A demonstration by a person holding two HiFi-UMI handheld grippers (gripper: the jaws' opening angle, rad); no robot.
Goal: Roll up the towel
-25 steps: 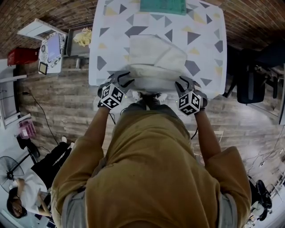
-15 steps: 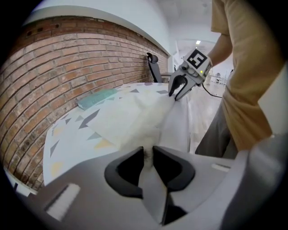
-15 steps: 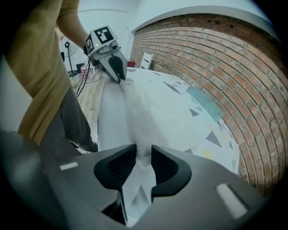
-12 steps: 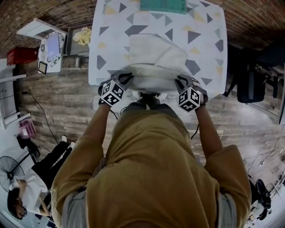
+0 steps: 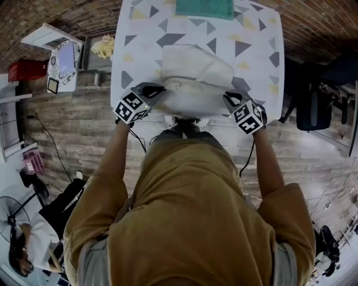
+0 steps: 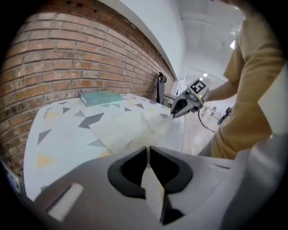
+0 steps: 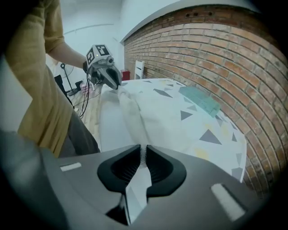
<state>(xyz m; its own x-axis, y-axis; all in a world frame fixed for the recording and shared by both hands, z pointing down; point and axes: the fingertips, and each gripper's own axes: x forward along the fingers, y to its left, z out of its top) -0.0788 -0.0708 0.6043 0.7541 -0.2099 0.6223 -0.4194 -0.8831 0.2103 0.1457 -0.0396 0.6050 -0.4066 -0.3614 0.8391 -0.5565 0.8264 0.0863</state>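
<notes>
One white table [image 5: 263, 67] patterned with grey and yellow triangles carries one cream fabric towel [image 5: 193, 84], partly rolled, lying at the middle of its near edge. One teal folded cloth [image 5: 204, 8] lies at the far edge. There are two grippers. The left gripper [image 6: 148, 157] pinches the towel's near left end and the right gripper [image 7: 143, 157] its near right end. Both pairs of jaws have just been closing and clamp the fabric.

Soft, even light makes the table [image 5: 258, 56] bright with barely a shadow; the floor [image 5: 84, 128] around it sits darker. Beyond the table, ceiling lamps [image 6: 232, 45] blow out white. Both gripper views bulge, fading to black corners, nearest foreground soft
</notes>
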